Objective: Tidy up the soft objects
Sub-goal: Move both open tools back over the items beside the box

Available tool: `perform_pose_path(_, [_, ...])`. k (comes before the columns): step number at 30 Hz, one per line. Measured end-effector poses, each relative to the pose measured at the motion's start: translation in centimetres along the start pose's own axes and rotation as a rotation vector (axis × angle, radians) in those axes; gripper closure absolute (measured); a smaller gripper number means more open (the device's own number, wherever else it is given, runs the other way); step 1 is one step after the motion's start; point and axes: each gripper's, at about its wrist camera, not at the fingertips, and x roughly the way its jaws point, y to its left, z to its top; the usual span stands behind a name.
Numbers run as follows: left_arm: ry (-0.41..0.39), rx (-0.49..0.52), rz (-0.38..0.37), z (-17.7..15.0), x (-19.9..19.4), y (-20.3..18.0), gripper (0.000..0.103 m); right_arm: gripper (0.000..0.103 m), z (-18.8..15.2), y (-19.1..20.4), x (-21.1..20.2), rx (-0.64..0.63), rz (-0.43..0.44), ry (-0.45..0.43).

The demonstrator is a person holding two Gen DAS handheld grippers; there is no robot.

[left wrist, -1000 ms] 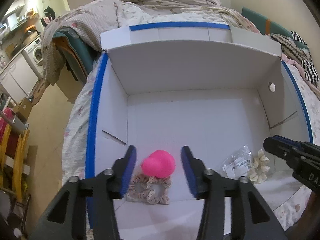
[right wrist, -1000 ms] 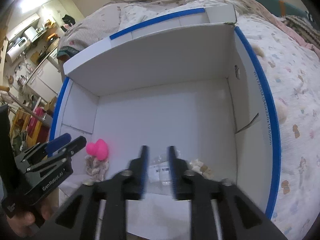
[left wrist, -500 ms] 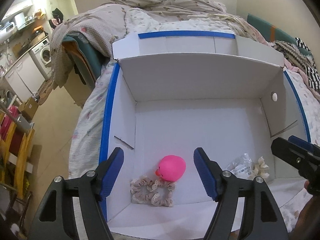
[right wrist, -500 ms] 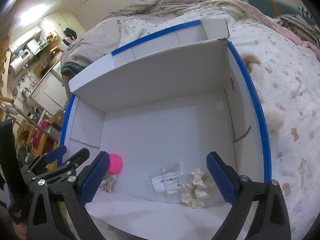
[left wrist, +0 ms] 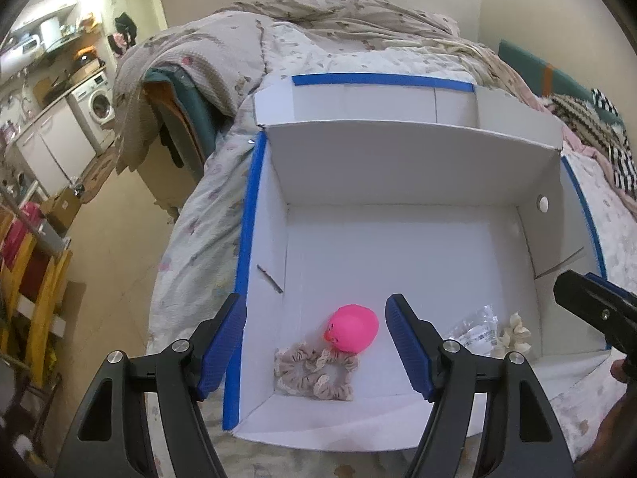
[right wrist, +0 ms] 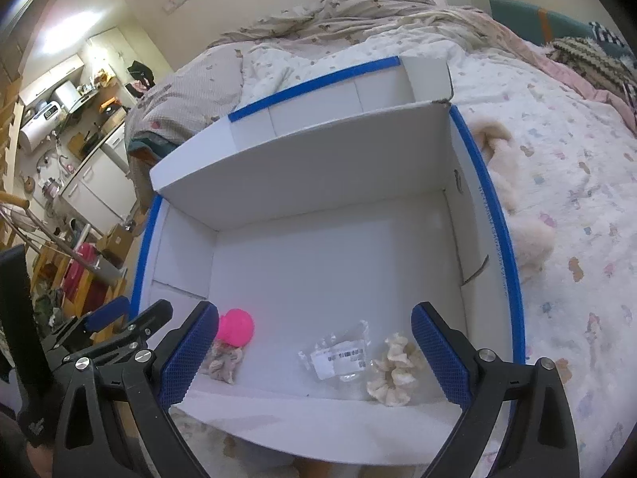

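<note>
A white box with blue-taped rims lies open on the bed. Inside, near its front wall, lie a pink soft ball, a beige scrunchie, a clear plastic packet and a cream scrunchie. My left gripper is open and empty above the front left of the box, over the ball. My right gripper is open and empty above the front, over the packet.
The box sits on a floral bedspread with a rumpled quilt behind it. A cream plush toy lies just right of the box. To the left are floor, a wooden rack and a washing machine.
Both grippers opened wide and pulled back up out of the box. The pink ball rests on the beige scrunchie; the packet and cream scrunchie lie on the box floor.
</note>
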Motion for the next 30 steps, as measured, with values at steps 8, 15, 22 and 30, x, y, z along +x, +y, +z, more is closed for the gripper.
perform_pose_path(8, [-0.012,-0.039,0.013,-0.7,-1.9,1.0,0.033,0.0,-0.9,0.6,-2.5,-0.015,-0.022,-0.024])
perform_pose_path(15, [-0.001,-0.019,0.009,-2.2,-3.0,1.1,0.033,0.0,-2.0,0.0,-4.7,-0.006,-0.04,-0.027])
perform_pose_path(22, [-0.002,-0.024,0.001,-2.8,-3.9,1.6,0.033,0.0,-3.5,-0.5,-6.1,-0.003,-0.075,-0.009])
perform_pose_path(30, [0.021,-0.043,-0.009,-3.6,-4.8,2.4,0.033,0.0,-4.9,-1.0,-6.7,0.01,-0.061,0.041])
